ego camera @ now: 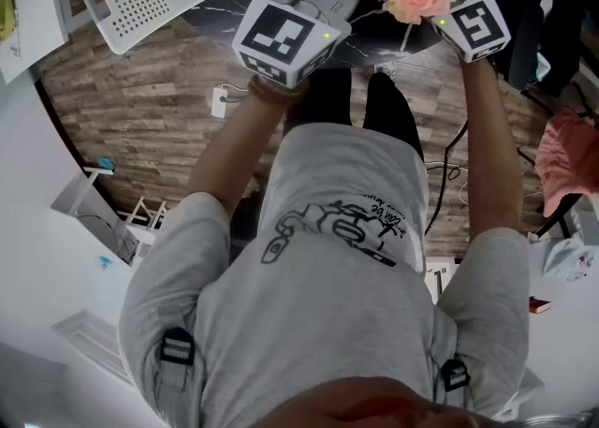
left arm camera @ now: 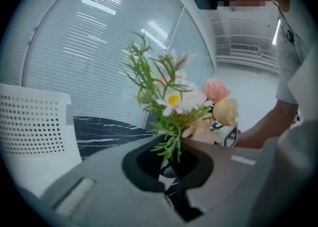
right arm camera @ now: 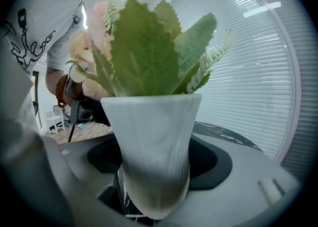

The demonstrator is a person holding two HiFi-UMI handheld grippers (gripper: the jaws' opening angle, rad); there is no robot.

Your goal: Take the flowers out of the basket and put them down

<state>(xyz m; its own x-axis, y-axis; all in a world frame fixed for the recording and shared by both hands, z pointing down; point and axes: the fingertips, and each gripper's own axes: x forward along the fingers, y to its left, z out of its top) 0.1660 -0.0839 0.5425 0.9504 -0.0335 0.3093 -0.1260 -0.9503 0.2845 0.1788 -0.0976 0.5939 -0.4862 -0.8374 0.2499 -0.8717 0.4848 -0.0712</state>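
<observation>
Both hand-held grippers were busy. The left hand-held gripper (left arm camera: 170, 165) had its jaws squeezed on the green stems of the flowers (left arm camera: 185, 103). The bunch had a white daisy, a pink rose and a pale yellow rose, and it stood up above the jaws.

The right hand-held gripper (right arm camera: 154, 181) had its jaws spread wide and pinching the white pot (right arm camera: 155, 136) near its bottom. The pot was ribbed and stood upright, and big green leaves (right arm camera: 149, 47) stuck out of its top. I could not tell if the flower stems were still inside the pot.

From the head view, the flowers were up in the air between the two hand-held grippers, over the near edge of the dark worktop (left arm camera: 112, 130). A white thing with small holes (left arm camera: 31, 121) stood by the worktop's left edge.
</observation>
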